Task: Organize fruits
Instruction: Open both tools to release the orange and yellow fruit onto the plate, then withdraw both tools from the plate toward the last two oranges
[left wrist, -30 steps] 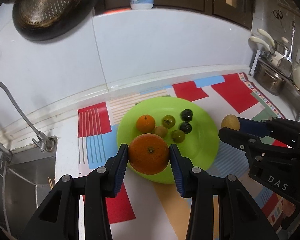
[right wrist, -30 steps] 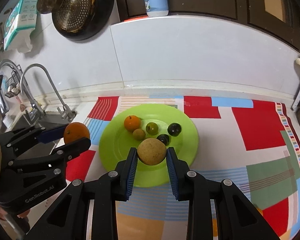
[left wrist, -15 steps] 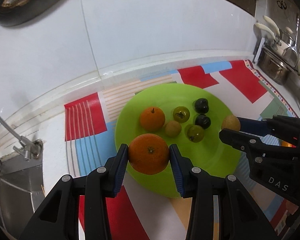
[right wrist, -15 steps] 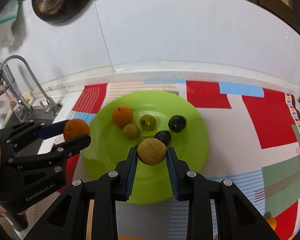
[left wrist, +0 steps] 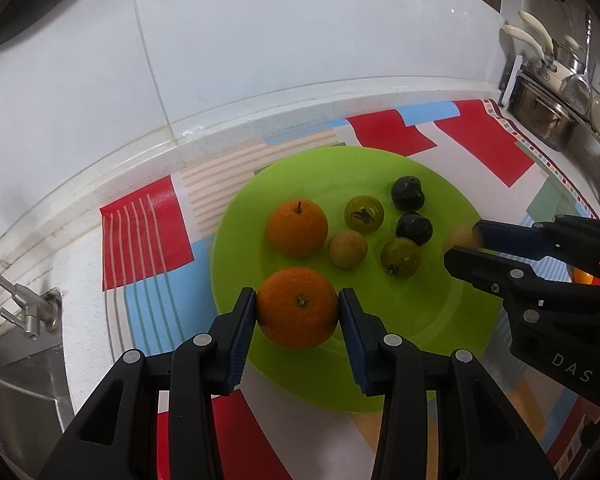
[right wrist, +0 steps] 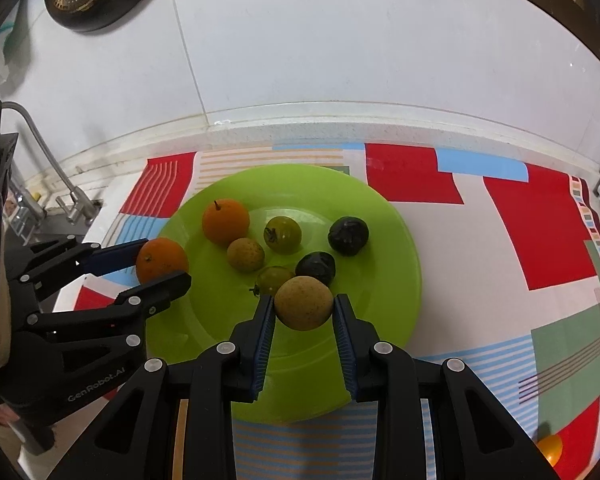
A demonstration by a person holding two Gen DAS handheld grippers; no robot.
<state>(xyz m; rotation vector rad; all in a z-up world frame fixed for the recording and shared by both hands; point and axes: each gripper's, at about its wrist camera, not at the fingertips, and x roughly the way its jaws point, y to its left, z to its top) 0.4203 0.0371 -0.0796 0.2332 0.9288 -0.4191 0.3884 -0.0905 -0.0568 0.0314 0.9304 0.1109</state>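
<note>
Green plate (left wrist: 452, 312) looms nearer; both tongs still grip fruit.

Plate front: the green plate (right wrist: 380, 320) is bare along its near and right parts, so there is room to come in there.
Plate middle: 6 fruits cluster here: a small orange (right wrist: 225, 221), a tan fruit (right wrist: 245, 255), 2 green fruits (right wrist: 283, 234) and 2 dark fruits (right wrist: 348, 236), with only narrow gaps between them.
Left side: the left gripper (right wrist: 162, 264), clamped on a large orange (left wrist: 297, 314), blocks the plate's left edge.
Right front: the right gripper (right wrist: 304, 308), with a tan round fruit (right wrist: 303, 308) between its pads, sits over the near middle.
Back: the white tiled wall (right wrist: 340, 60) closes off the far side.
Far left: a faucet (right wrist: 66, 196) and sink edge.
Mat right: the patterned mat (right wrist: 520, 240) is open, with 1 small orange fruit (right wrist: 550, 448) near the corner.
</note>
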